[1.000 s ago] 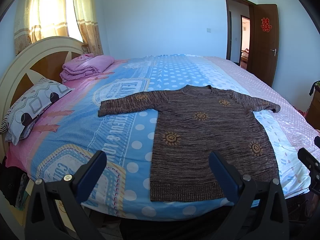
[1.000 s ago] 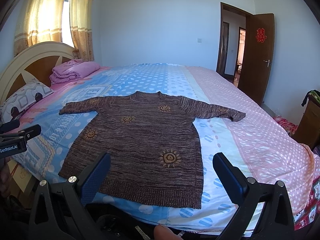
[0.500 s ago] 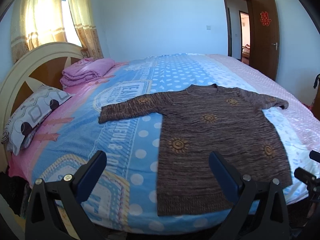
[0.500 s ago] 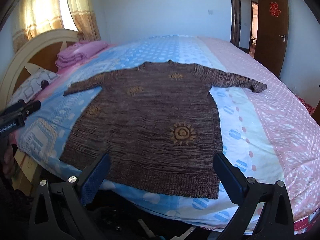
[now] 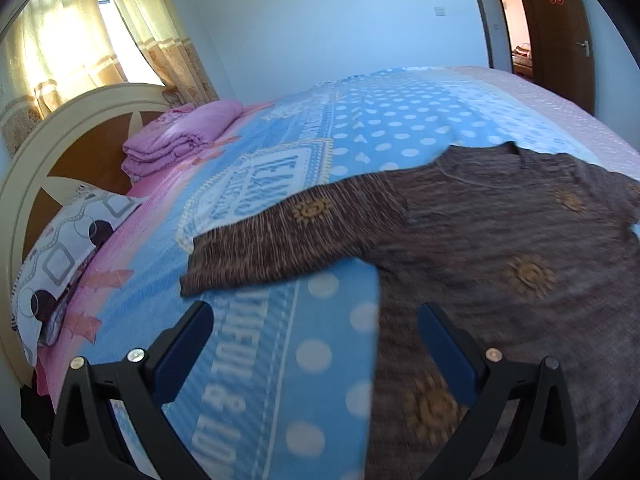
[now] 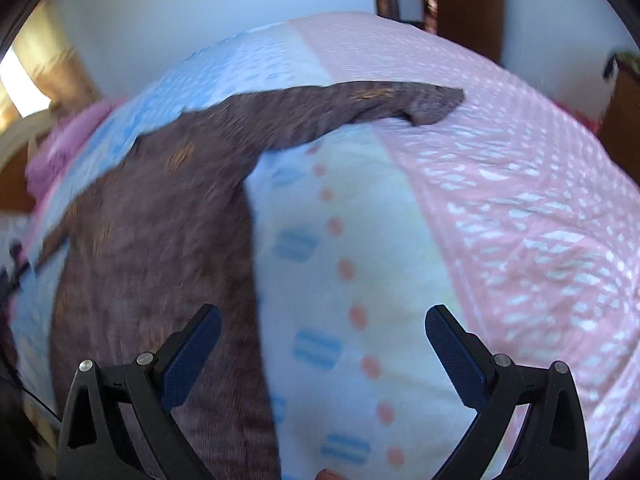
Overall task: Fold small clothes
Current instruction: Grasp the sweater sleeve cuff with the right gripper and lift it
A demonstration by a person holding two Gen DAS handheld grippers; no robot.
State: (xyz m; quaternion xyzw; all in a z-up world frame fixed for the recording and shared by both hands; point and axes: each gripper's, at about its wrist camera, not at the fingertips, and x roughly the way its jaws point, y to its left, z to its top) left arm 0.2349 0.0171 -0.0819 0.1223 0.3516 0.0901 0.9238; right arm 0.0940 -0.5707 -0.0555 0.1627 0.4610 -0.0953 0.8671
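Bed (image 5: pixel 420 120) is filling both views, its quilt cover printed in blue dots, pink bands and lettering; headboard (image 5: pixel 60 152) is sitting at the far left end. A brown knit sweater (image 5: pixel 500 248) with orange sun motifs is lying flat, front up, across the bed's near edge, hem toward the person, both sleeves spread outward. Judgement: the knit is looking light, soft and limp, likely stretching and sagging when lifted; a pinch at a sleeve cuff (image 6: pixel 432 106) or a hem corner is looking best, since the cloth is offering a free edge there. The quilt is giving a soft, slightly grippy base. Folded pink bedding (image 5: pixel 180 140) and a patterned pillow (image 5: pixel 68 248) are resting near the headboard, well apart from the sweater. Left hand-held gripper (image 5: pixel 316 340) is hovering spread wide over the sweater's left side edge, holding nothing. Right hand-held gripper (image 6: pixel 324 340) is likewise spread, empty, over the right side edge. Right view is motion-blurred.
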